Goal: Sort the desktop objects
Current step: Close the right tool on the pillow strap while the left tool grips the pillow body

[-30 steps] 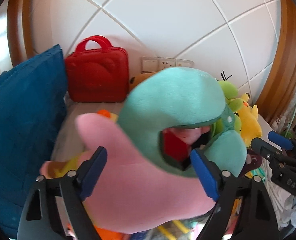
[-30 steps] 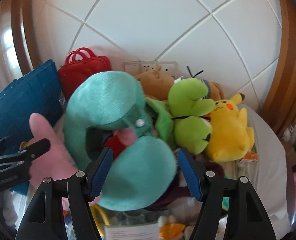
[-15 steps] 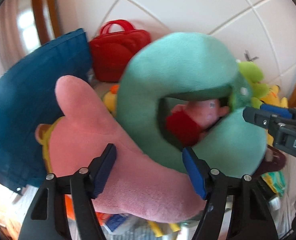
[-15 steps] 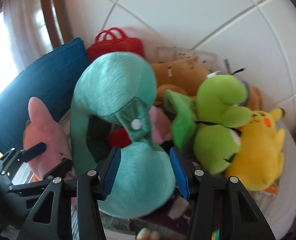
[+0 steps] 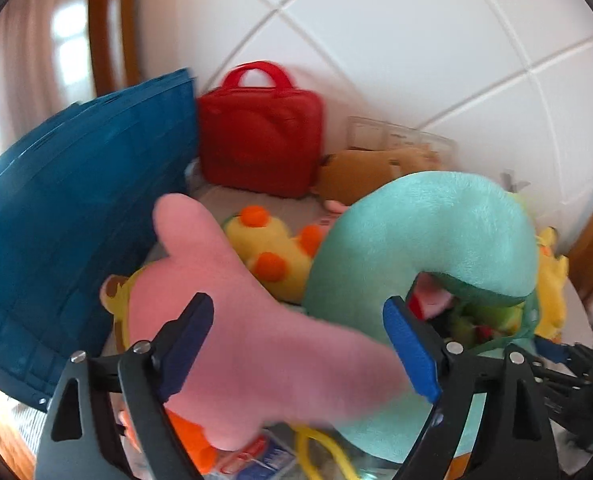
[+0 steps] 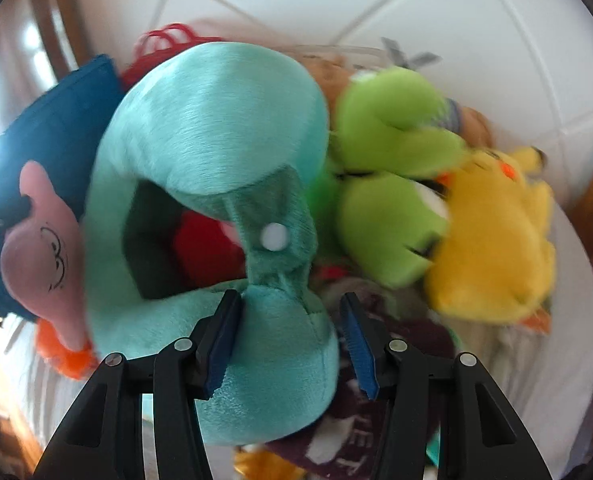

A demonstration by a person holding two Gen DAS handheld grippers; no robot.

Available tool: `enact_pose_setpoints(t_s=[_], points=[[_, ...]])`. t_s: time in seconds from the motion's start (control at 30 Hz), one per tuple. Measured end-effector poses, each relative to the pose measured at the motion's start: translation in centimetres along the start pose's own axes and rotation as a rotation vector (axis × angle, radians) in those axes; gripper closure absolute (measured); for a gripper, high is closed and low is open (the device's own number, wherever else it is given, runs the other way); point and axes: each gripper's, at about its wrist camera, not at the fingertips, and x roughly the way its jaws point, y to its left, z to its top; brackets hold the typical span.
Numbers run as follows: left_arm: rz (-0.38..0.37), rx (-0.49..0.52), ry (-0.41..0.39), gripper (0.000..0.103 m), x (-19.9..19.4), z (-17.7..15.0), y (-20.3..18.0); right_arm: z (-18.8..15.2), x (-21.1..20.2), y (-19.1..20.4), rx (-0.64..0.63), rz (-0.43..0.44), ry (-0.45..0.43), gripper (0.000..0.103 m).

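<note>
Soft, light teal neck pillow (image 6: pixel 216 128): right tongs (image 6: pixel 292 344) pinch its end; left tongs (image 5: pixel 304 348) opening around pink starfish plush (image 5: pixel 252 320).

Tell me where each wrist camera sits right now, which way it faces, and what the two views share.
Left wrist: on the left gripper, looking down along its opening jaws, the pink star plush between them; the right gripper's black frame shows at far right.
Right wrist: on the right gripper, angled down, pads pressing one end of the teal neck pillow; part of the left gripper shows at far left.
Shared: pillow, pink plush, blue bin, red case, yellow plush, tiled wall.
</note>
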Motion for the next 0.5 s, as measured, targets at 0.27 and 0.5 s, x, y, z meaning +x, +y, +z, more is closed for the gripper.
enact_pose_setpoints(t_s=[0.27,0.5], points=[[-0.094,0.044,0.063,0.015,-1.2,-3.4,-5.4,-2.4,-1.1,-4.5,0.091,-0.037,0.018,0.052],[-0.03,0.022,0.124,0.0,1.5,-5.9,-5.4,-1.9,-1.1,-4.9,0.054,-0.002,-0.009,0.031]])
